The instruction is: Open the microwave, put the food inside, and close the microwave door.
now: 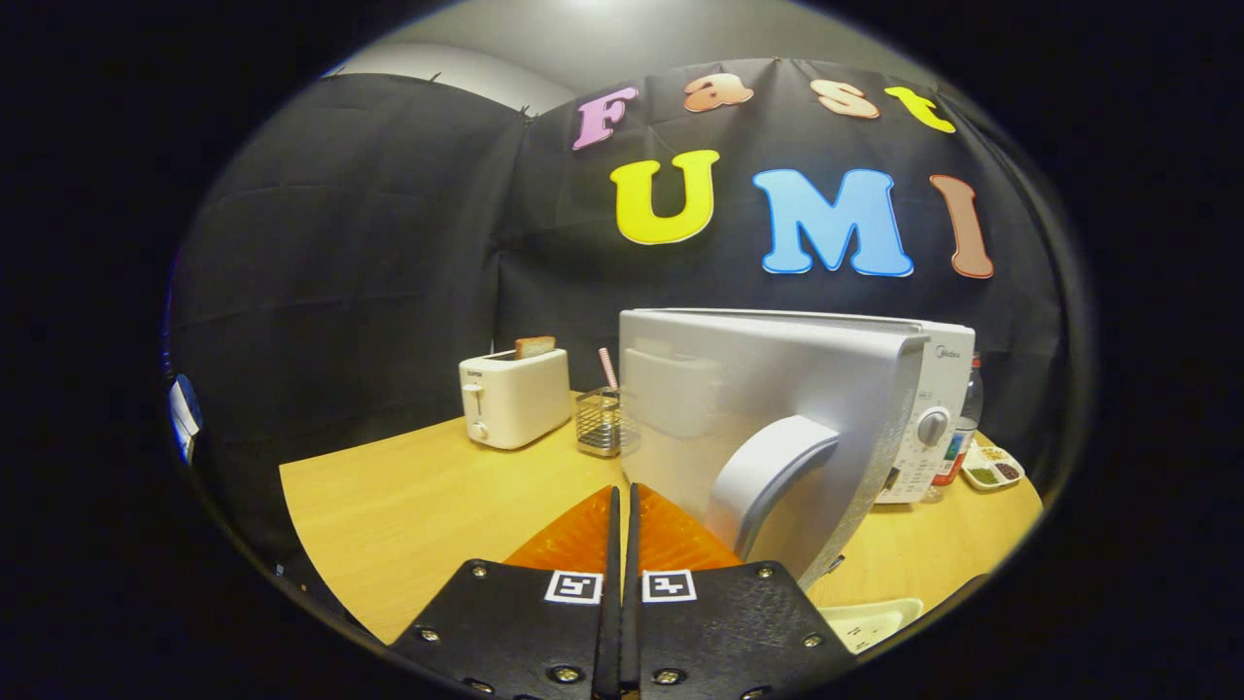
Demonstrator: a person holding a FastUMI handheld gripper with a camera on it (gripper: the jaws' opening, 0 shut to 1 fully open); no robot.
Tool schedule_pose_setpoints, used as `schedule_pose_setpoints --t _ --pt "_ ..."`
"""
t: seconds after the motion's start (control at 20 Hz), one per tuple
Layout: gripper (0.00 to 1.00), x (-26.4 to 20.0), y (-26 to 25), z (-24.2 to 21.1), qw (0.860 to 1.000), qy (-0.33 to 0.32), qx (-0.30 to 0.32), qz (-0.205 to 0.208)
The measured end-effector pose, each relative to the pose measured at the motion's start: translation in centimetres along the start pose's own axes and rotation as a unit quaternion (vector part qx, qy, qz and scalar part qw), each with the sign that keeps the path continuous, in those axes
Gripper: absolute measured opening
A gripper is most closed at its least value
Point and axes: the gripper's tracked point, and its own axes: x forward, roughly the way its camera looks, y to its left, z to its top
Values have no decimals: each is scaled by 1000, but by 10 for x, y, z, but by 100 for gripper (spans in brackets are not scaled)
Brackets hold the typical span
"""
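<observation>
— Fingers?
— Gripper point(622, 506) is sitting lower centre, orange fingers point(573, 540) pressing together, holding nothing.
— Microwave?
— Microwave door point(777, 428) is swinging open centre-right; food dish point(991, 469) is waiting far right.

Glossy microwave door point(777, 408) (wood-look table point(408, 506))

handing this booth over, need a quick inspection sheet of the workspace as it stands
Surface: wooden table, bare ahead of the fingers.
Job's things: microwave with its door swung open toward the camera, handle facing us; white dish beside the fingers, contents not visible.
Clutter: toaster holding toast; wire basket with a striped straw; bottle; small snack tray.
Grippers: gripper fingers closed together, nothing between them.
Cables: nothing seen.
Surroundings: black cloth wall.
</observation>
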Motion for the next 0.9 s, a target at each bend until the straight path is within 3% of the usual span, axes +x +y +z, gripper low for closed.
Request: schedule_pose_setpoints --t 0.9 --pt "1 58 -184 17 983 14 21 -181"
